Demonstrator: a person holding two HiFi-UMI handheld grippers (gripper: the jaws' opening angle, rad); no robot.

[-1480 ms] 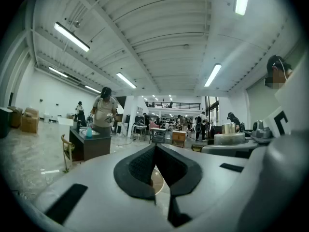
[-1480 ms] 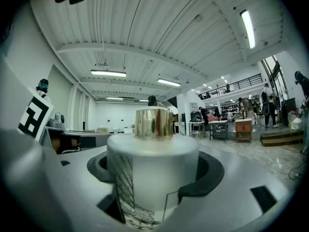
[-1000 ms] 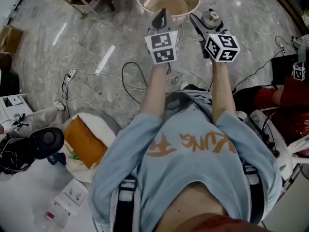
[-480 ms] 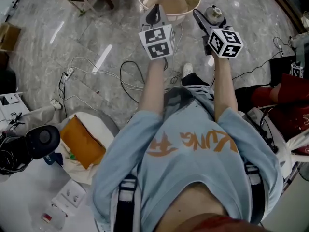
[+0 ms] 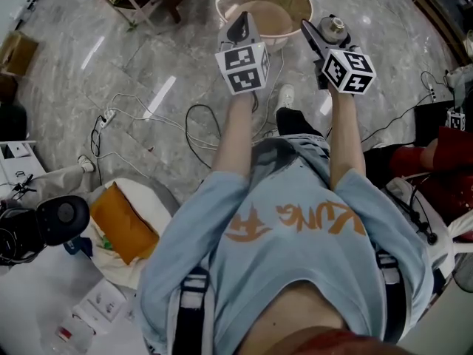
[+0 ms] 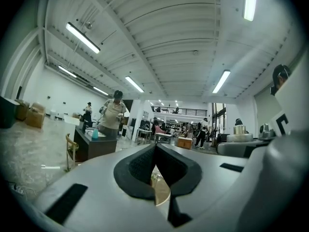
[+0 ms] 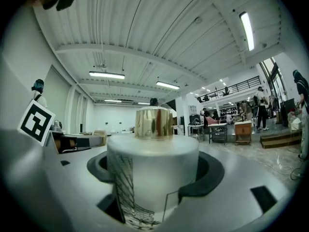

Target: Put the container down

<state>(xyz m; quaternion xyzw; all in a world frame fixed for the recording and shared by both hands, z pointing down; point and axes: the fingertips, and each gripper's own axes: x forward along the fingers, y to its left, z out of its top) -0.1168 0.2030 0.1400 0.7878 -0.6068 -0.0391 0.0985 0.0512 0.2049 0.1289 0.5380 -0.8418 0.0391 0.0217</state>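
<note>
- Head view: the person holds both grippers out in front, above a marble floor (image 5: 148,58) strewn with cables (image 5: 199,120).
- The left gripper (image 5: 242,24) points at the near rim of a round table (image 5: 221,9). I see nothing in it from here.
- The right gripper (image 5: 319,37) carries the container (image 5: 336,26) upright. The container hangs in the air just off the table's right edge and is not yet over the top.
- Left gripper view: the left gripper (image 6: 155,151) has its two dark pads pressed together with nothing between them. A sliver of the table shows through the notch below them.
- Right gripper view: the right gripper (image 7: 157,175) is clamped on the container (image 7: 159,158), a white cylinder with a line drawing on its side and a gold cap (image 7: 154,123).
- The pads take the body low down on opposite sides, and the cap stands clear above them.
- Handling, as I judge it: the wall looks rigid and smooth, so it will not give under the pads but could slide if the grip eases early.
- It may be ceramic or glass, so a hard landing could chip it.
- The plain body is the place to hold it. The small, shiny cap may only sit loose.
- It should come down level on its flat base.
</note>
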